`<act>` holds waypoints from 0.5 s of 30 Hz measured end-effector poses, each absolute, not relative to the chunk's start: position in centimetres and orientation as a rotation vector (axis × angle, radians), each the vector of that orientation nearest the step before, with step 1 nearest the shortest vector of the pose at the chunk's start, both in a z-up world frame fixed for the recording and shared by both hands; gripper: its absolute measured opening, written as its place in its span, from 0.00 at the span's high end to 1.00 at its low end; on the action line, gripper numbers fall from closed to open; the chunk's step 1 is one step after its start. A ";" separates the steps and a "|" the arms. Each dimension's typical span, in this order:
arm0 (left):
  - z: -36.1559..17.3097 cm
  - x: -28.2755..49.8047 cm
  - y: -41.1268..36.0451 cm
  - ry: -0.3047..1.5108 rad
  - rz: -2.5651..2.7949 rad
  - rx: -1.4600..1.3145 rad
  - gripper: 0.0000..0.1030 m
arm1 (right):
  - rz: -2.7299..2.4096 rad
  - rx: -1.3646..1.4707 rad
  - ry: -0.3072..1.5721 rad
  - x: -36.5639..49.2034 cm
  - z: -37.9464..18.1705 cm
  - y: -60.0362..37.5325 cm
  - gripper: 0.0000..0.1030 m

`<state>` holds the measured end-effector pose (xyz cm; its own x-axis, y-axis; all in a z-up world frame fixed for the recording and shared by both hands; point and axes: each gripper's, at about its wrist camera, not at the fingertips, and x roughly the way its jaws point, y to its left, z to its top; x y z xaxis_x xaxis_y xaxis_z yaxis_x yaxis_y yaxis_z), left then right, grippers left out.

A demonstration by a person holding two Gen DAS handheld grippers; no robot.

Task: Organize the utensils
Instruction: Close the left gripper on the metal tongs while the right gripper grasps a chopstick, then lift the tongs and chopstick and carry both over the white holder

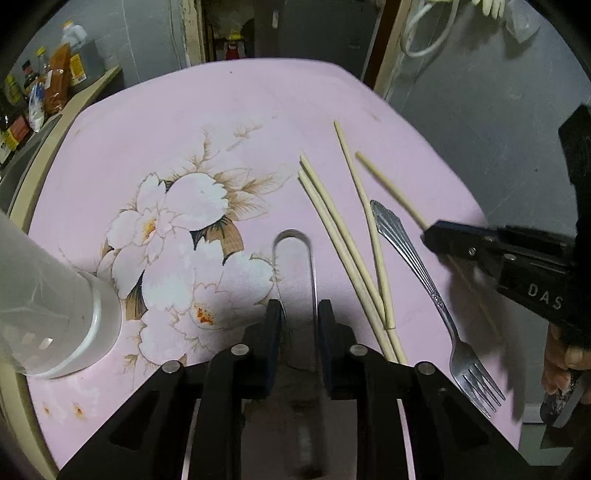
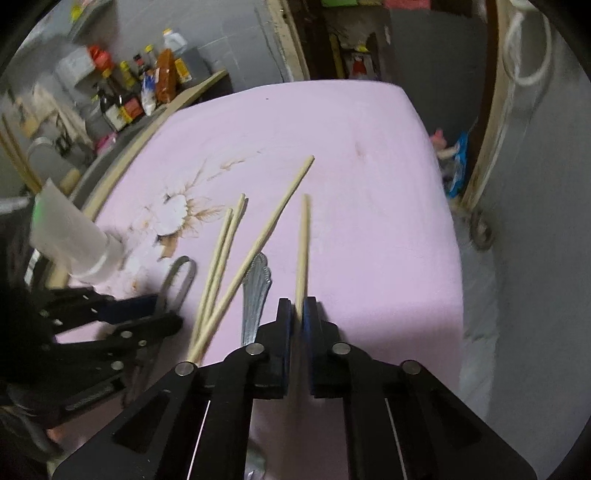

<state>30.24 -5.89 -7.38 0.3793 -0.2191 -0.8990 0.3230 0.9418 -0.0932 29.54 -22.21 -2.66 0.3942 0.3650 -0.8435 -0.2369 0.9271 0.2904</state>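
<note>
My left gripper (image 1: pixel 298 308) is shut on metal tongs (image 1: pixel 295 258), whose looped end points away over the pink floral cloth (image 1: pixel 221 122). My right gripper (image 2: pixel 297 304) is shut on one wooden chopstick (image 2: pixel 303 243), held just above the cloth; it also shows in the left wrist view (image 1: pixel 391 190). Three more chopsticks (image 1: pixel 347 254) lie loose on the cloth, two side by side and one crossing them. A silver fork (image 1: pixel 424 280) lies to their right, tines toward me. A white utensil holder (image 1: pixel 55 306) stands tilted in view at the left.
A shelf with bottles and packets (image 2: pixel 125 88) runs along the far left wall. The table's right edge (image 2: pixel 452 258) drops to a grey floor. A white cable (image 1: pixel 424 33) hangs at the back right.
</note>
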 end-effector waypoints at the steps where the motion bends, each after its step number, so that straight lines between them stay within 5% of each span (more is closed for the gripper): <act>1: -7.3 30.0 -5.5 1.112 -0.357 0.086 0.85 | 0.388 0.144 1.097 29.4 -2.6 -22.3 0.97; 7: -5.3 27.2 -3.6 0.924 -0.402 0.024 0.85 | 0.432 0.247 0.988 27.1 -2.2 -22.8 0.97; 15: -1.3 23.8 -2.3 0.644 -0.368 0.015 0.86 | 0.435 0.173 0.516 20.8 1.5 -20.6 0.97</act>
<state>23.77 -2.27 -1.31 0.7373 -0.3303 -0.5893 0.3393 0.9354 -0.0997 20.80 -20.58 1.49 0.7813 0.4438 -0.4389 -0.3582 0.8946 0.2671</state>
